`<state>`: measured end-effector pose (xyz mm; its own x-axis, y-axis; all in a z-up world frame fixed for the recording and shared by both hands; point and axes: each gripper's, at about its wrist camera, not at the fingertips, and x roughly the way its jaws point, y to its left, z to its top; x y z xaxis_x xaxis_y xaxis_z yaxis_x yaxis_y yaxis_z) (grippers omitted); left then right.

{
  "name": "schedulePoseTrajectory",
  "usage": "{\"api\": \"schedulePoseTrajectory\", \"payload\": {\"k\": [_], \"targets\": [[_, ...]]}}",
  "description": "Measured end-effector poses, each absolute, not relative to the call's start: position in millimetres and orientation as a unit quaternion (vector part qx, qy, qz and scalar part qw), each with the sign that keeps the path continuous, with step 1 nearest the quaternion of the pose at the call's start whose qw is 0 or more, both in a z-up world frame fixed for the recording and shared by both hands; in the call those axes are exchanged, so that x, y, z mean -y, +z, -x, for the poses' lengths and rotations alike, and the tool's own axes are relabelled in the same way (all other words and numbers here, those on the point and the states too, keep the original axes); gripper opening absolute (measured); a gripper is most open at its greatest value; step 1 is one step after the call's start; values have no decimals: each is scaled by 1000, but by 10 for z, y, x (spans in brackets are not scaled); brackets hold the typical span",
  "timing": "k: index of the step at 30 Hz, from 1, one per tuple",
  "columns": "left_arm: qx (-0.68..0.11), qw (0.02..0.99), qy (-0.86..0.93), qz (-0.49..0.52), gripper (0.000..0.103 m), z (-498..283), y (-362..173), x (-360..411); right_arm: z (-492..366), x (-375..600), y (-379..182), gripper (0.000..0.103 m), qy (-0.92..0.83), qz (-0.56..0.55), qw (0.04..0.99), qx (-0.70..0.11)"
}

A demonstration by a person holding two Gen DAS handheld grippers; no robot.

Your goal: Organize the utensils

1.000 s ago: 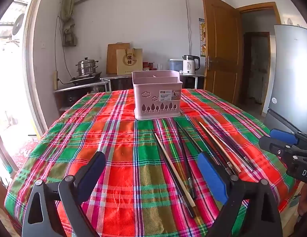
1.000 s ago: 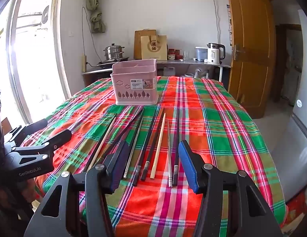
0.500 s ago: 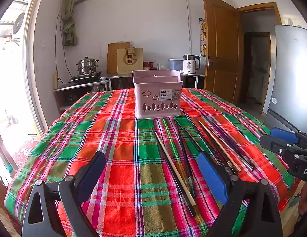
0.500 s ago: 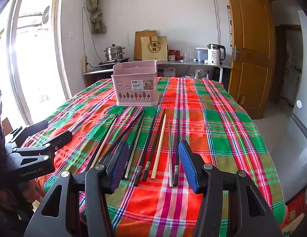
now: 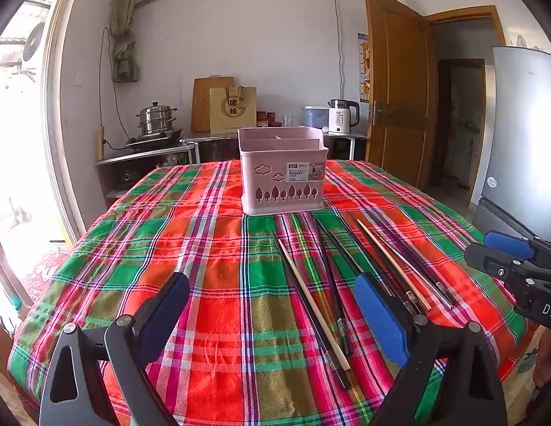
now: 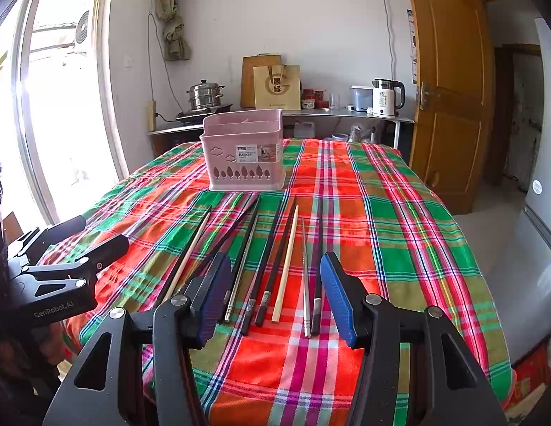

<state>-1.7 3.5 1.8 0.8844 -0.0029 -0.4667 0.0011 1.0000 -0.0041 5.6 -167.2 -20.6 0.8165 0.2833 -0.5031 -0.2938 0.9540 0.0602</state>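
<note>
We hold both grippers low over the near edge of the table, nothing gripped. Left gripper (image 5: pixel 272 314) has its fingers spread wide, w/ bare plaid tablecloth (image 5: pixel 190 248) between the pads and open room on its left side out to the cloth's edge. Right gripper (image 6: pixel 275 291) is also released, jaws apart, hovering over the near ends of the chopsticks (image 6: pixel 275 259); we can't tell if the pads touch any.

The chopsticks lie loose in a rough fan, approx. ten of them: dark ones, two pale wooden, a couple of metal. Their far tips point toward the pink basket (image 6: pixel 244 156), which stands upright near the table's middle, just beyond them, w/ dividers inside. Right of the sticks the cloth runs free to the table's edge.

Basket sticker reads "BASKET"; smaller print is too small. The left gripper body in the right view reads "GenRobot.AI". The kettle (image 6: pixel 387 97) shows "55°".

Behind: counter w/ steamer pot (image 6: pixel 204 96), cutting board, paper bag; wooden door (image 6: pixel 449 88) ajar at right; bright window at left.
</note>
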Motion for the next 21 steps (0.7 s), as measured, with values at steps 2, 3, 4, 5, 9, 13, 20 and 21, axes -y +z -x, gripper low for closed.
{"api": "schedulePoseTrajectory", "payload": {"k": [2, 3, 4, 5, 9, 13, 20, 21], "targets": [[-240, 971, -1, 2, 95, 20, 29, -32, -54, 1671, -206, 54, 152, 10, 953, -263], [-240, 971, -1, 2, 95, 19, 30, -32, -53, 1673, -207, 54, 152, 9, 953, -262], [-240, 971, -1, 2, 95, 19, 30, -32, -51, 1672, -202, 54, 152, 10, 953, -262], [-240, 971, -1, 2, 95, 20, 29, -32, -52, 1672, -202, 54, 152, 10, 953, -262], [-240, 971, -1, 1, 95, 22, 27, -30, -52, 1668, -198, 54, 152, 10, 953, -262], [-238, 971, -1, 1, 95, 30, 30, -19, -58, 1671, -194, 54, 152, 9, 953, -262], [-239, 971, -2, 1, 95, 38, 44, -13, -69, 1675, -200, 54, 152, 8, 953, -263], [-239, 971, -2, 1, 95, 37, 42, -18, -70, 1675, -196, 54, 152, 8, 953, -263]]}}
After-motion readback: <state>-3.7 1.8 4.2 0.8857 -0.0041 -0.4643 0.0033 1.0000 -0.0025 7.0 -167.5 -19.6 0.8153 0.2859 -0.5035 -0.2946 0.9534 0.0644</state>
